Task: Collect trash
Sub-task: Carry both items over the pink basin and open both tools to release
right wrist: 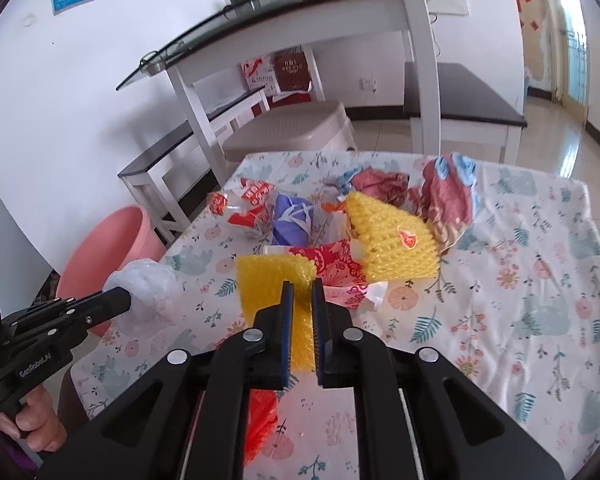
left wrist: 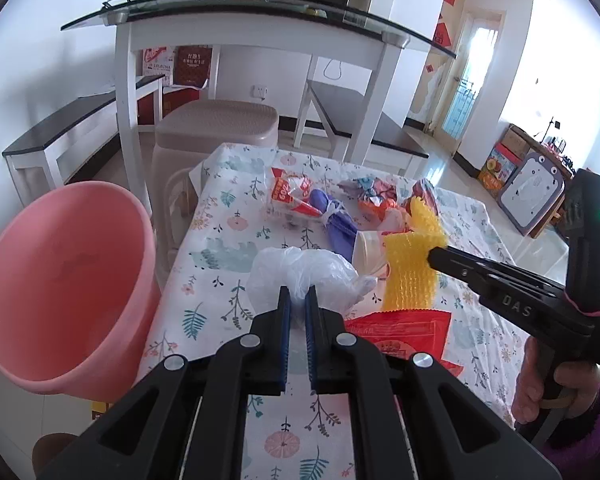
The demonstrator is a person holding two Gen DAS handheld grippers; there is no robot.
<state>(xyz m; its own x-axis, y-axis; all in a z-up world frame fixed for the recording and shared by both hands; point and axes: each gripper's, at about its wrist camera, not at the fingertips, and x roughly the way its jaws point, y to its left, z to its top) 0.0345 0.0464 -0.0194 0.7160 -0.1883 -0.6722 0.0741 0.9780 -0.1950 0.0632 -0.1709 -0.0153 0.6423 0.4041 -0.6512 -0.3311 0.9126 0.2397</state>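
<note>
My left gripper [left wrist: 298, 294] is shut on a crumpled clear plastic bag [left wrist: 304, 272], held just above the flowered tablecloth [left wrist: 220, 308]; the right wrist view shows the bag [right wrist: 148, 296] at the left gripper's tip [right wrist: 118, 298]. My right gripper [right wrist: 300, 288] is shut on a yellow foam net [right wrist: 272, 280], which the left wrist view shows [left wrist: 410, 276] at the right gripper's tip [left wrist: 436, 256]. A pink bin [left wrist: 64, 284] stands tilted at the table's left edge, mouth towards me. More trash lies behind: a second yellow net [right wrist: 392, 240], a purple bundle [right wrist: 292, 220], red wrappers [right wrist: 332, 260].
A red-and-clear snack bag [left wrist: 290, 196] and crumpled coloured wrappers [left wrist: 374, 196] lie at the table's far side. A beige plastic stool [left wrist: 216, 128], white benches [left wrist: 72, 132] and a glass-topped table [left wrist: 256, 12] stand beyond. A hand [left wrist: 540, 384] grips the right tool's handle.
</note>
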